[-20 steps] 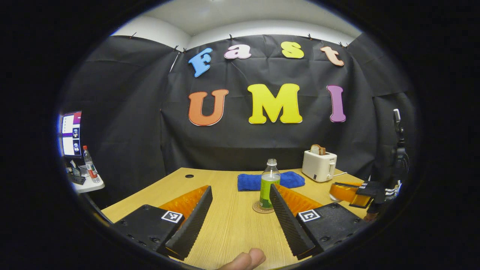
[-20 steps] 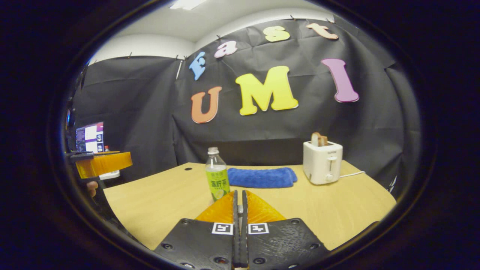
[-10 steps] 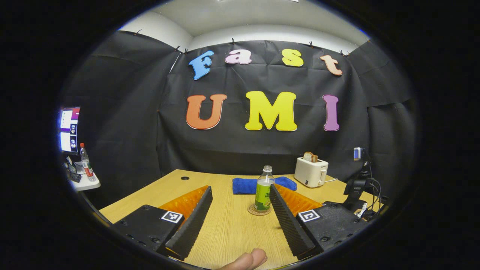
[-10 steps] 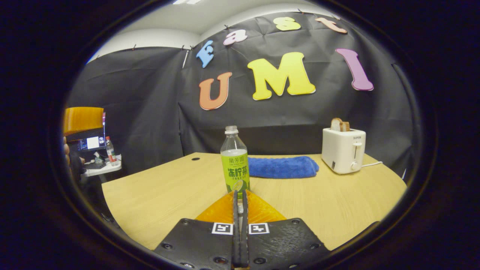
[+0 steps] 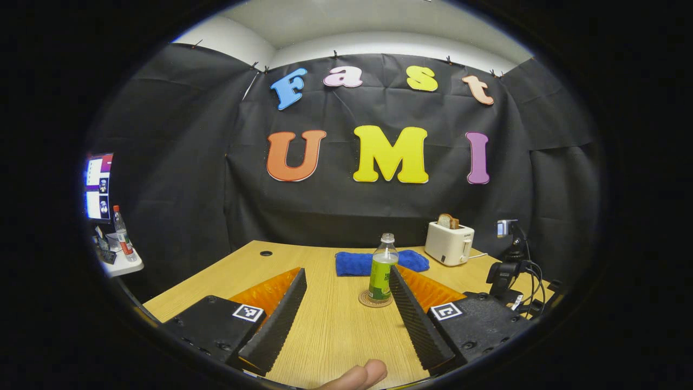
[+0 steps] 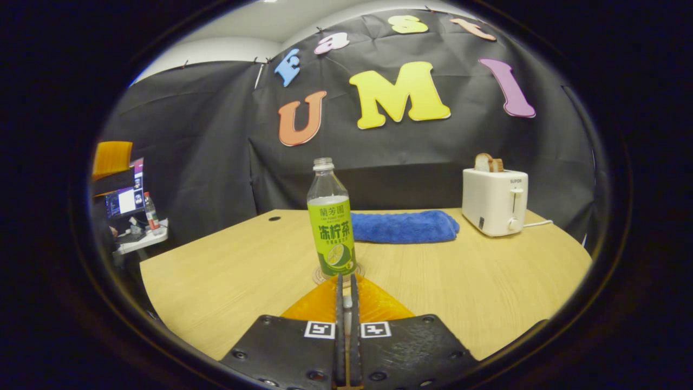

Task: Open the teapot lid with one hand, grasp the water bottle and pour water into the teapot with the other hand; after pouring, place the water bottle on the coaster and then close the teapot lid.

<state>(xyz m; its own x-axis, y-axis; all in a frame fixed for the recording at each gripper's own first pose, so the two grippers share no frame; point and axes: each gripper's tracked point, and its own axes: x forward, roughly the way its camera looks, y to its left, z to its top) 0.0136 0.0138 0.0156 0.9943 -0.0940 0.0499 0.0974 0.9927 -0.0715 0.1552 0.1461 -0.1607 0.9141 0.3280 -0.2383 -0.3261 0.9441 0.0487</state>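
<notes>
A clear water bottle (image 5: 380,271) with a green label and no cap stands upright on a round coaster (image 5: 368,301) in the middle of the wooden table (image 5: 335,330). My left gripper (image 5: 346,271) is open, well short of the bottle, which shows just inside its right finger. In the right gripper view the same bottle (image 6: 331,233) stands on the coaster (image 6: 319,277) straight ahead. My right gripper (image 6: 346,277) is shut, low over the table, its tips close in front of the bottle's base. The other gripper (image 6: 111,162) shows at the far left edge.
A folded blue towel (image 5: 354,262) lies behind the bottle and a white toaster (image 5: 448,244) holding bread stands at the back right. A black stand with cables (image 5: 506,271) sits at the table's right edge. A side shelf with a screen (image 5: 97,187) is far left.
The left gripper has drawn back, so the bottle looks smaller, and the right gripper has gone from its view. The right gripper, still shut, has come lower and closer to the bottle.
</notes>
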